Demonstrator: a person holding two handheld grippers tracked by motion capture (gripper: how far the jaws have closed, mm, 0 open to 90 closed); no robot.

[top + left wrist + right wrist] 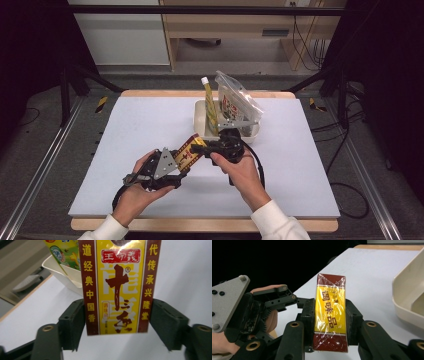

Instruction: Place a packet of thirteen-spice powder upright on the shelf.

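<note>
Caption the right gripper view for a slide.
Right gripper clamps the end of a yellow and maroon box above the white table, the left gripper alongside.

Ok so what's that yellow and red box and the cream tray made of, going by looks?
The box looks like printed card under clear film: glossy wrinkles and glints show on its face. The tray looks like matte moulded plastic: smooth cream walls with rounded corners, though ceramic can't be excluded.

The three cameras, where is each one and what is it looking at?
High view: above the table, looking down; both hands, left gripper, right gripper, tray.
Left gripper view: on the left gripper, looking along its jaws at the box.
Right gripper view: on the right gripper, looking along the jaws.
All share the box.
</note>
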